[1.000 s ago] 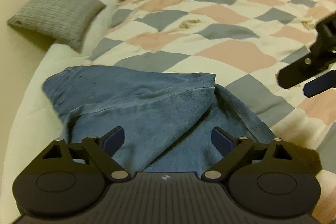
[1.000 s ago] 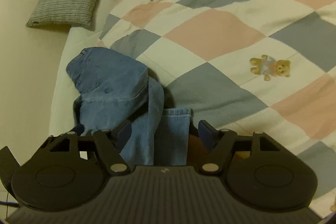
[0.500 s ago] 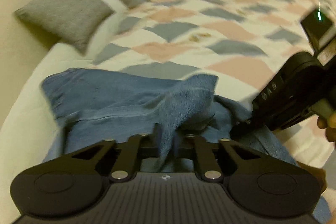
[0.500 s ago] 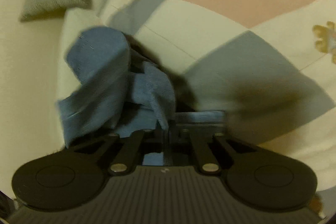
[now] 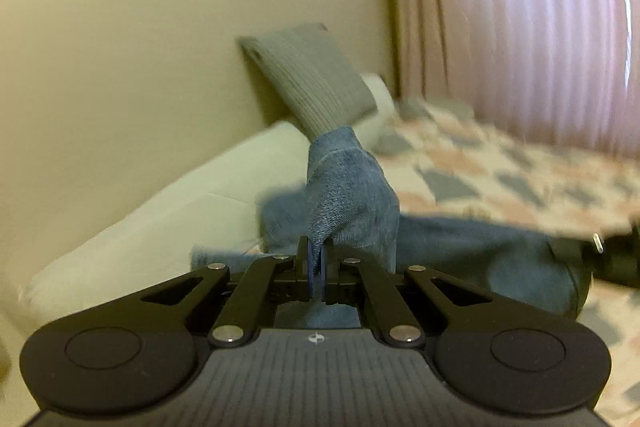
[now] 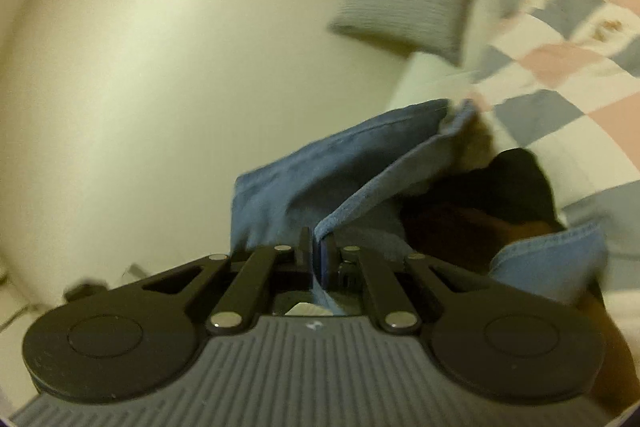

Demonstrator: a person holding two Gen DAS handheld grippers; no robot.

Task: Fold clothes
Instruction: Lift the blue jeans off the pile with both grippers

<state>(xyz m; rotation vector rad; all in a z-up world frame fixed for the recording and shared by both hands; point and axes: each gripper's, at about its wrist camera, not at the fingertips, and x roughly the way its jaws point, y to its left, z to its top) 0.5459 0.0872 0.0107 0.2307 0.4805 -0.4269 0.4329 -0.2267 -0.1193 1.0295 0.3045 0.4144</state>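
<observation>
While both grippers' jaws pinch jeans (image 5: 352,195) edges tight, open quilt (image 5: 520,179) stretches rightward.

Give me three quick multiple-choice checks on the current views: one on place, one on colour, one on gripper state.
1. Where is the grey cushion?
A) against the wall
B) on the floor
C) under the jeans

2. What colour are the jeans?
A) black
B) blue
C) white

3. How is the left gripper?
A) wide open
B) out of view
C) shut on the jeans

Answers:
1 A, it leans on the cream wall beside the patchwork quilt.
2 B, blue denim in both views.
3 C, denim is pinched between its fingers; the right gripper likewise.
</observation>
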